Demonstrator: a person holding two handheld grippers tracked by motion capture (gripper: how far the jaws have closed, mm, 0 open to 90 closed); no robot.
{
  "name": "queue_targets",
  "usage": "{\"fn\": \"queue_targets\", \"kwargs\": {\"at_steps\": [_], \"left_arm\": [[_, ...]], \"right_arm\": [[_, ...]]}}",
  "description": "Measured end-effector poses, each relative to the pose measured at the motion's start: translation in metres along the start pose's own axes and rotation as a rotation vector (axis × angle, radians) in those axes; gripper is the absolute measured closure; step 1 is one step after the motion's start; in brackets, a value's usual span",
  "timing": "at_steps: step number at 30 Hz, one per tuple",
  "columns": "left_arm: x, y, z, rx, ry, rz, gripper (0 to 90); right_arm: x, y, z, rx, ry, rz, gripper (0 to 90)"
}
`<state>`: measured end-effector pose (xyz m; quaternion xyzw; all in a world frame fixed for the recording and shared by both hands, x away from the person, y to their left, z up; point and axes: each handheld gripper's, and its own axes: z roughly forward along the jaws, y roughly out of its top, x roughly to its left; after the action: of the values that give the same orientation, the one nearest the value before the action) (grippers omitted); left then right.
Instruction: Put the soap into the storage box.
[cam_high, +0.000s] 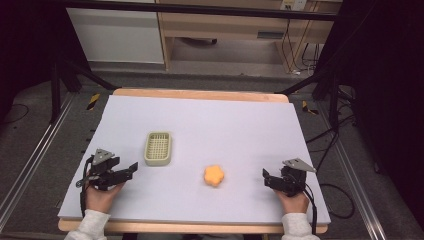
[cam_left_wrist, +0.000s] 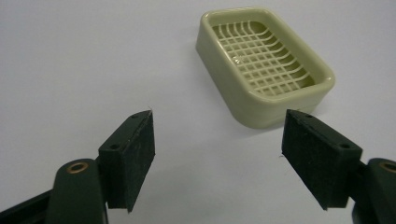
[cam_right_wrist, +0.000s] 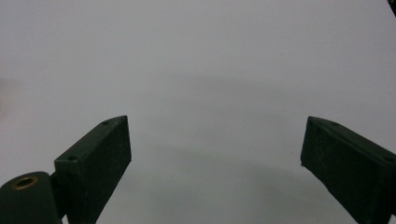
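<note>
A pale green soap dish with a grid floor rests left of the middle of the white table. An orange flower-shaped soap lies to its right, nearer the front edge. My left gripper sits open just left of the dish, pointing toward it. In the left gripper view the dish lies empty beyond the spread left gripper. My right gripper rests open near the front right, a little way right of the soap. The right gripper faces bare table with nothing between its pads.
The table's wooden rim shows at the far edge. Black stand legs and cables flank the table on the floor. A wooden shelf unit stands beyond.
</note>
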<state>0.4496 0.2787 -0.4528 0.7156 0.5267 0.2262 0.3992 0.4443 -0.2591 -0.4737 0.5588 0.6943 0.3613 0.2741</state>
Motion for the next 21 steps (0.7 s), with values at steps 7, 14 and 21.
{"fn": "queue_targets", "kwargs": {"at_steps": [7, 14, 21], "left_arm": [[-0.008, 0.003, -0.004, -0.02, 0.009, 0.03, 28.8], [-0.017, 0.008, -0.006, -0.037, -0.034, 0.021, 26.9], [-0.026, 0.013, -0.006, -0.033, -0.057, 0.025, 25.6]], "right_arm": [[0.0, 0.001, -0.001, -0.004, -0.013, -0.001, 9.2], [0.0, 0.001, -0.002, -0.005, -0.007, -0.001, 8.9], [-0.001, 0.0, -0.004, -0.013, -0.008, 0.006, 9.0]]}}
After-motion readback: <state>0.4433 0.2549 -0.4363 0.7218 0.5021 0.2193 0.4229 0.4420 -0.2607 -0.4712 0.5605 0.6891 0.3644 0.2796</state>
